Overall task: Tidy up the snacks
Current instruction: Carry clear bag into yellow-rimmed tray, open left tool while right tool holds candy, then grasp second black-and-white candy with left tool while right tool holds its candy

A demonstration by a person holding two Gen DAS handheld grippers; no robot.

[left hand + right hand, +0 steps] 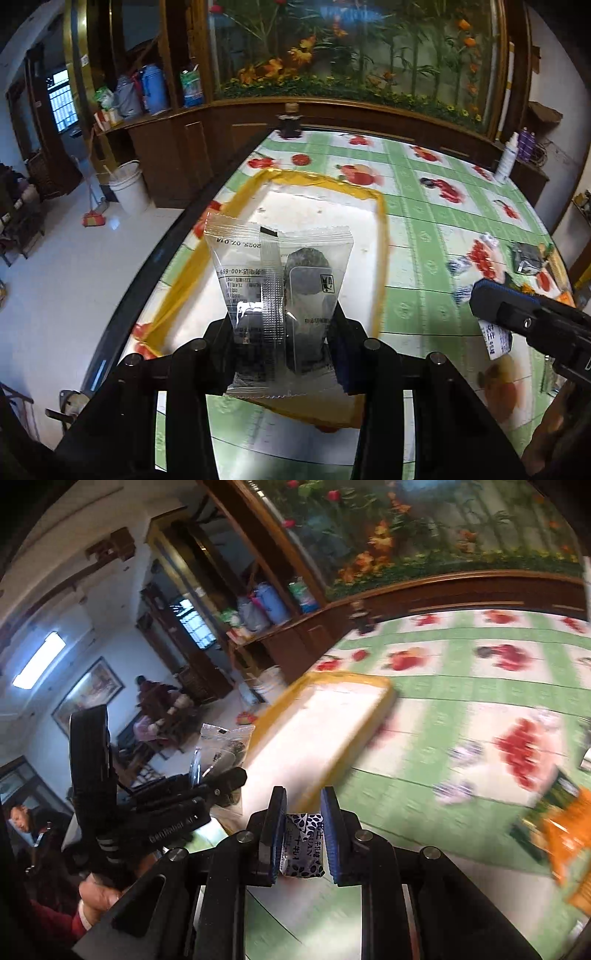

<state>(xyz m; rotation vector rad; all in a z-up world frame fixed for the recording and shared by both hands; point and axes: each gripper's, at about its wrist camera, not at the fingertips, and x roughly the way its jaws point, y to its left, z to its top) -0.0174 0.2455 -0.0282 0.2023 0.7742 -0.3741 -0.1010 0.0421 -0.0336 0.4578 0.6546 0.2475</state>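
Black and ribbed, the left gripper [284, 343] clamps a clear crinkly snack packet [279, 295] above the yellow-taped white rectangle [382, 236]. Beside it, the right gripper [303, 834] pinches a small dark patterned candy [303, 845] over the glossy fruit-print tablecloth [443, 812].

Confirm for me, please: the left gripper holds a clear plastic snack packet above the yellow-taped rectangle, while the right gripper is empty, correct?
Not quite. The right gripper is not empty: the right wrist view shows it shut on a small dark blue-and-white wrapped candy. The left gripper does hold the clear plastic snack packet above the yellow-taped rectangle.
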